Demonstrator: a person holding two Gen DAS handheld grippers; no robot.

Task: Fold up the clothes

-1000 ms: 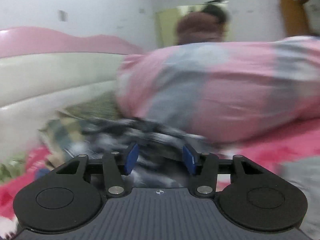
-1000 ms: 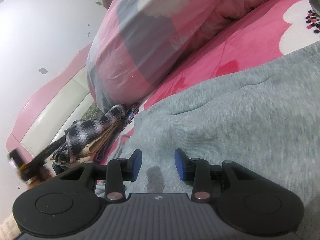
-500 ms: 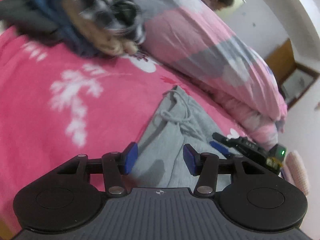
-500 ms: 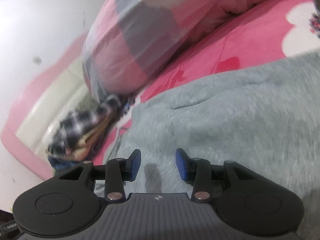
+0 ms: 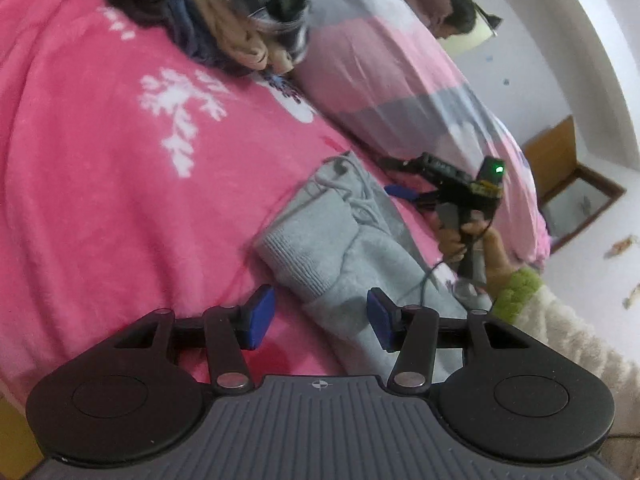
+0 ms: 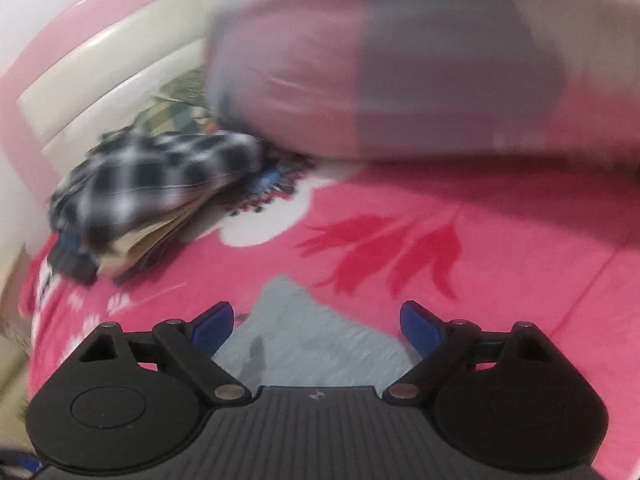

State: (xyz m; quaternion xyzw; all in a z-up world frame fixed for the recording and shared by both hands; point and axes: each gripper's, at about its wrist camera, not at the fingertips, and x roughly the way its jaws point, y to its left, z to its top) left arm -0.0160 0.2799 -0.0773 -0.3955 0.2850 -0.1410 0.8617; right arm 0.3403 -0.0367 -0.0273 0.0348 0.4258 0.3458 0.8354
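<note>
A grey sweatshirt-like garment point(image 5: 340, 236) with a drawstring lies on the pink bedspread point(image 5: 100, 160). My left gripper point(image 5: 320, 318) is open just above its ribbed hem, which sits between the fingers without being held. My right gripper point(image 6: 316, 324) is wide open over a corner of the grey garment point(image 6: 304, 332), in a blurred view. The right gripper also shows in the left wrist view point(image 5: 404, 192), held by a hand beside the garment's far edge.
A pile of folded clothes topped by a black-and-white plaid piece point(image 6: 152, 184) lies near the headboard point(image 6: 100, 64); it also shows in the left wrist view point(image 5: 256, 8). A big pink and grey duvet point(image 5: 400, 92) runs along the far side of the bed.
My left gripper swung from the clothes pile down to the grey garment's hem. My right gripper opened wider and tilted up and forward to the garment's corner.
</note>
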